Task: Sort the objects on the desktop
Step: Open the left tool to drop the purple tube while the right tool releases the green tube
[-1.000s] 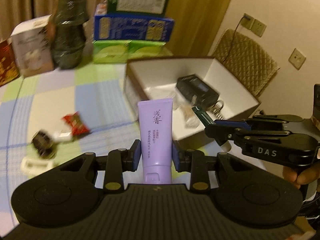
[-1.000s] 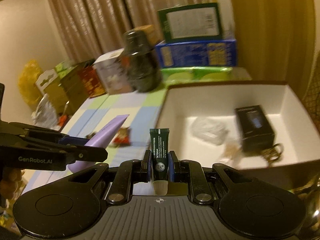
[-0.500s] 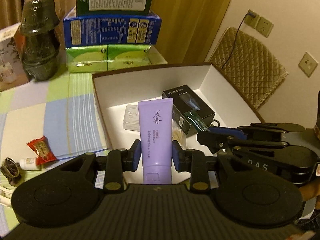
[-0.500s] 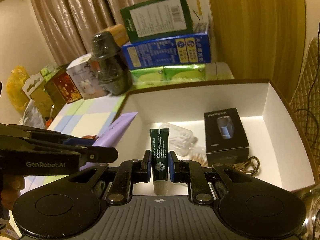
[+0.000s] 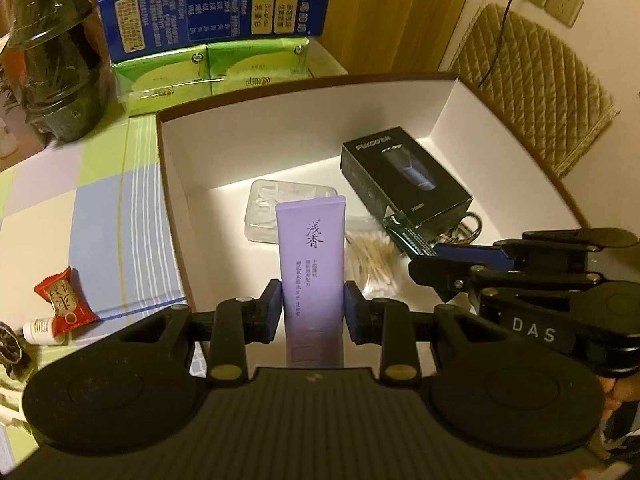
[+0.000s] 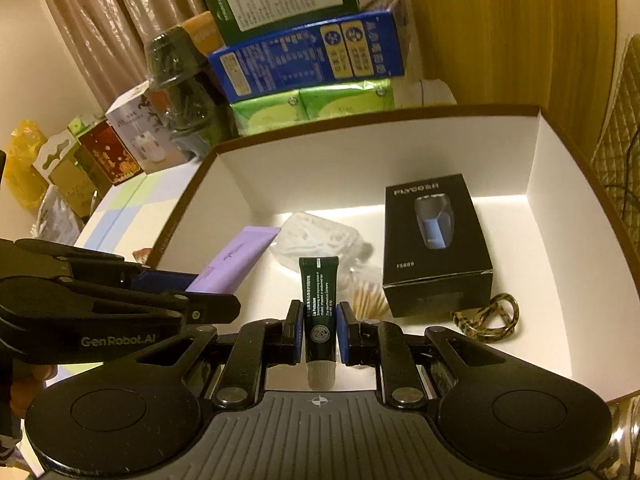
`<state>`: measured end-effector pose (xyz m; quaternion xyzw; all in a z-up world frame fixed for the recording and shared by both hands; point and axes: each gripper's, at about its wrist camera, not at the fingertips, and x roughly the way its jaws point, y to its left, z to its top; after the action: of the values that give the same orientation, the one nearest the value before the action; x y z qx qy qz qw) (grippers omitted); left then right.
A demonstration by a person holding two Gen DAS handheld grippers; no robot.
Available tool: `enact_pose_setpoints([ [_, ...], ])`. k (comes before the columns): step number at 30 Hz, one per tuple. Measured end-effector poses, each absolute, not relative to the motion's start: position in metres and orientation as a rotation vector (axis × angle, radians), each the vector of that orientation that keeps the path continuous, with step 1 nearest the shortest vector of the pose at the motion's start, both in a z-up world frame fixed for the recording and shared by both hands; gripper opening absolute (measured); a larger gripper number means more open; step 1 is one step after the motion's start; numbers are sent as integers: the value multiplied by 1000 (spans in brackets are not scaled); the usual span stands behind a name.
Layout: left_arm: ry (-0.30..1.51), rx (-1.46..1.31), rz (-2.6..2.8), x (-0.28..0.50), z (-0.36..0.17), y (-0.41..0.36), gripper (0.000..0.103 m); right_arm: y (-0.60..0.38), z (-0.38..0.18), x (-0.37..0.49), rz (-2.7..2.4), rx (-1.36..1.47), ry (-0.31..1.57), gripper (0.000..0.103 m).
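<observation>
My left gripper (image 5: 313,312) is shut on a purple tube (image 5: 312,256) and holds it upright over the front of the white box (image 5: 304,120). My right gripper (image 6: 318,332) is shut on a small dark green tube (image 6: 319,304), also over the box (image 6: 360,152). Each gripper shows in the other's view: the right one (image 5: 424,268) and the left one (image 6: 208,304). Inside the box lie a black shaver carton (image 6: 434,244), a clear plastic pack (image 6: 320,238), cotton swabs (image 6: 368,300) and a spotted hair ring (image 6: 488,316).
On the checked tablecloth left of the box lie a red candy (image 5: 64,300) and a small white bottle (image 5: 40,326). Behind the box stand green tissue packs (image 5: 208,72), a blue carton (image 5: 216,12) and a dark wrapped jar (image 5: 52,56). A quilted chair (image 5: 536,92) is at right.
Both grippers have moved forward with their tubes, from the table beside the box to above the box's front part. The box contents now appear closer.
</observation>
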<state>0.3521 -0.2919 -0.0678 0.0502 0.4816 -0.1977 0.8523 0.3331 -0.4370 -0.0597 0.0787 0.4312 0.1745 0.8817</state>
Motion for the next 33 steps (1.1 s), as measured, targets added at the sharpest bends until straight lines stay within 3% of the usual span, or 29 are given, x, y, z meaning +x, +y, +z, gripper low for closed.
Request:
enact_pose_setpoints([
  [22,1013,209,-404,366,-75,-302,28,-433,-72,348,387,187,949,14],
  [26,1004,211,-399,366,-71,-298,34,-427,-73,348,402,170,939,15],
  [28,1001,208,-395,365,-71,-296,37,-426,-71,347,403,163,922,26],
  [30,999,200,-394,364,-69,-294,38,-427,-68,345,383,146,906,47],
  [33,992,199,-384,363,-67,-290,39,-431,-63,342,380,143,890,58],
])
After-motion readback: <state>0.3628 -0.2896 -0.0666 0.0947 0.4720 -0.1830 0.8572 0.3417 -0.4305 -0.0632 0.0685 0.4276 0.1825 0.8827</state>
